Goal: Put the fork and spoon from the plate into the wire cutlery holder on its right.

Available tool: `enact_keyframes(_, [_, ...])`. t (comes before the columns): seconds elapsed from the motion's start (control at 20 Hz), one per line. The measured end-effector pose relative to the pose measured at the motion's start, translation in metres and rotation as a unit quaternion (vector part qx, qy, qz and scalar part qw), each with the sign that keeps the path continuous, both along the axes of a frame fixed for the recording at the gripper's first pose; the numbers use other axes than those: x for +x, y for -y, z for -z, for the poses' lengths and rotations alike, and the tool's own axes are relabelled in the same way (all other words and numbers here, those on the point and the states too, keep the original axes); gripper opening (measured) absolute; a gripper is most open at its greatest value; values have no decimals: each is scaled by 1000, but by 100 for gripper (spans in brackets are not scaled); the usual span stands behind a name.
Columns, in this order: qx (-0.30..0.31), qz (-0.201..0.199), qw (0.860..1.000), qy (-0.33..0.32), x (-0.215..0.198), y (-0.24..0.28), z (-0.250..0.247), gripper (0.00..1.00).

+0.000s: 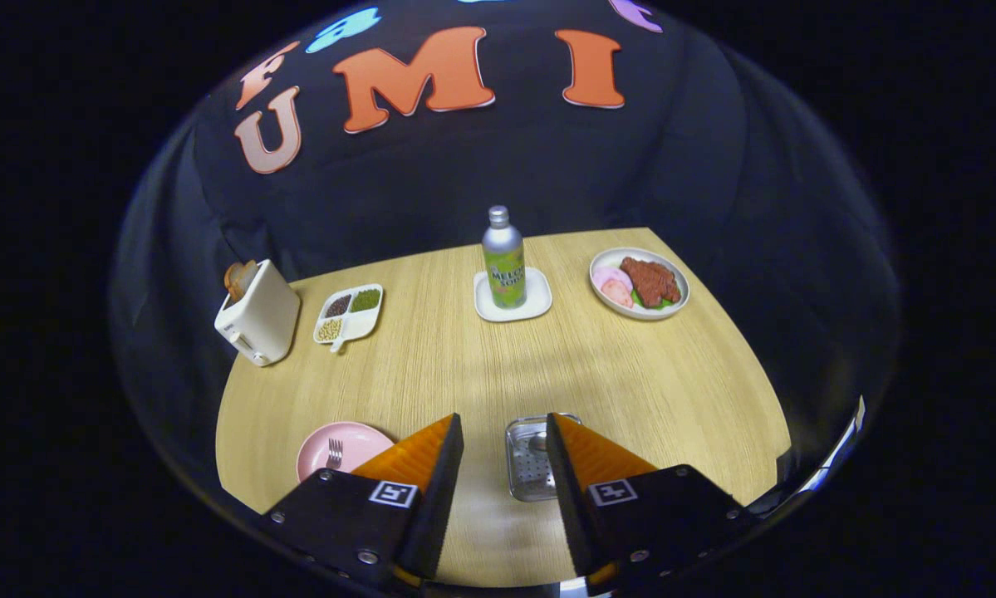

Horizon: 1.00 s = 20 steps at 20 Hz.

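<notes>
Above the bench (pixel 481 365) the tongs (pixel 504 432) were held spread wide, nothing gripped or touched. A fork (pixel 335 453) was seen on the pink plate (pixel 356 438) beside the left finger, the metal holder (pixel 527 473) behind the right.

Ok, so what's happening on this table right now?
A hand-held claw hovers open above the wooden table, gripping nothing. A fork lies on the pink plate beside its left finger; the metal cutlery holder sits between the fingers, by the right one. Nothing has been picked up yet.
</notes>
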State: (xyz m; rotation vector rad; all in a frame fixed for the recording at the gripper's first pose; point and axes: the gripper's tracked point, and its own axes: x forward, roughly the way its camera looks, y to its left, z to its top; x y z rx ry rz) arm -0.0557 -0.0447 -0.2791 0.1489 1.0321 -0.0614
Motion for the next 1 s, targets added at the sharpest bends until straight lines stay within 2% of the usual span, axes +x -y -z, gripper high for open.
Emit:
enact_keyframes(0.2, [-36,15,995,93,27,-2,-26,90])
enact_keyframes(0.3, [-57,17,988,144,40,-4,-44,94])
enact_keyframes(0.55, [-73,1,973,219,55,-34,-74,94])
enact_keyframes(1.0, [-31,-33,976,215,48,-124,-67,95])
